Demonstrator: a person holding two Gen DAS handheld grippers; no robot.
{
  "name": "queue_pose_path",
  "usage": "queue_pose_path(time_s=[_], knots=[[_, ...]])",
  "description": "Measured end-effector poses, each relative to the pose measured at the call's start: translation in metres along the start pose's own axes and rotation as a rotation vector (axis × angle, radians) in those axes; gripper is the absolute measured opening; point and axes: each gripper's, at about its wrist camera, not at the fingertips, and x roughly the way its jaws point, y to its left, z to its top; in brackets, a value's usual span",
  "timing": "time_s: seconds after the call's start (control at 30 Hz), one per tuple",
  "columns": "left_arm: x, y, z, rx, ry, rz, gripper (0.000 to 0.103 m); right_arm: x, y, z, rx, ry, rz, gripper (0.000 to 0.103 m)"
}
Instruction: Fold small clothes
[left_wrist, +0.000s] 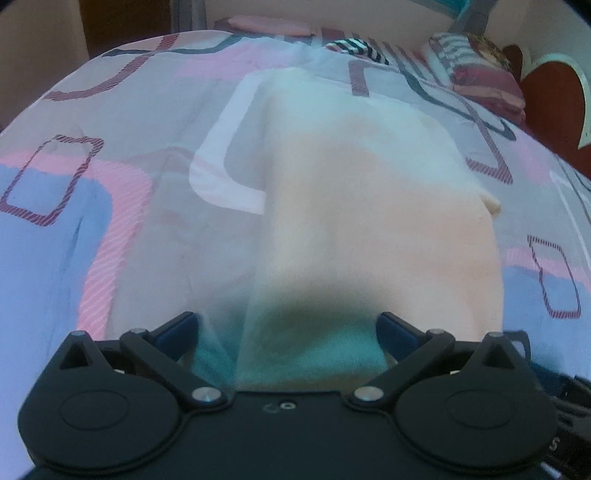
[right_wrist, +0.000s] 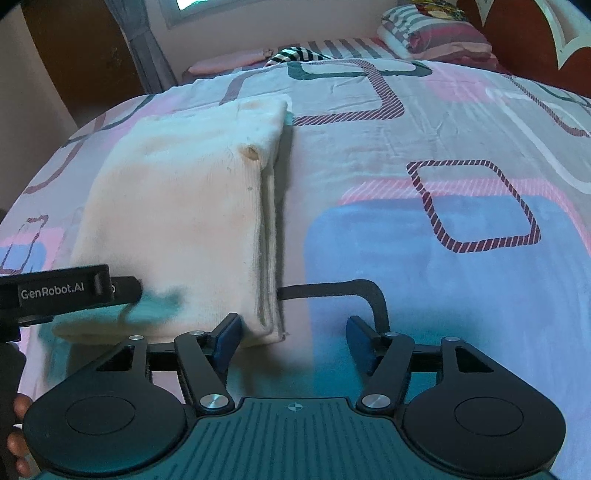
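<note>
A cream knit garment (right_wrist: 184, 206) lies folded into a thick rectangle on the patterned bedsheet (right_wrist: 424, 258), with a teal patch (right_wrist: 155, 301) at its near edge. In the left wrist view the garment (left_wrist: 369, 206) is blurred and fills the middle. My left gripper (left_wrist: 288, 328) is open, its fingers wide on either side of the garment's near teal end. My right gripper (right_wrist: 293, 338) is open and empty; its left finger (right_wrist: 227, 334) touches the garment's near right corner. The left gripper's body (right_wrist: 66, 290) shows at the left in the right wrist view.
Folded striped and pink clothes (right_wrist: 436, 37) are stacked at the far right by a dark red headboard (right_wrist: 517, 40). A black-and-white striped cloth (right_wrist: 299, 54) and a pink piece (right_wrist: 229, 61) lie at the far edge. A black strap (right_wrist: 332, 288) lies on the sheet.
</note>
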Motion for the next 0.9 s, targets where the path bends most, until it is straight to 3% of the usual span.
queue_pose_path(time_s=[0.17,0.43,0.53,0.9], knots=[[-0.003,0.002,-0.006,-0.011,-0.026,-0.015,0.102,0.001,0.000,0.000,-0.025,0.000,0.002,0.065],[-0.009,-0.016,-0.007,0.058,-0.047,0.066,0.101,0.001,-0.001,0.000,-0.058,0.000,0.020,0.068],[-0.014,-0.019,-0.007,0.075,-0.050,0.066,0.094,-0.005,-0.002,0.001,-0.045,-0.008,0.028,0.068],[-0.076,-0.033,-0.024,0.129,-0.137,0.057,0.093,-0.062,-0.017,-0.013,-0.027,-0.051,0.107,0.068]])
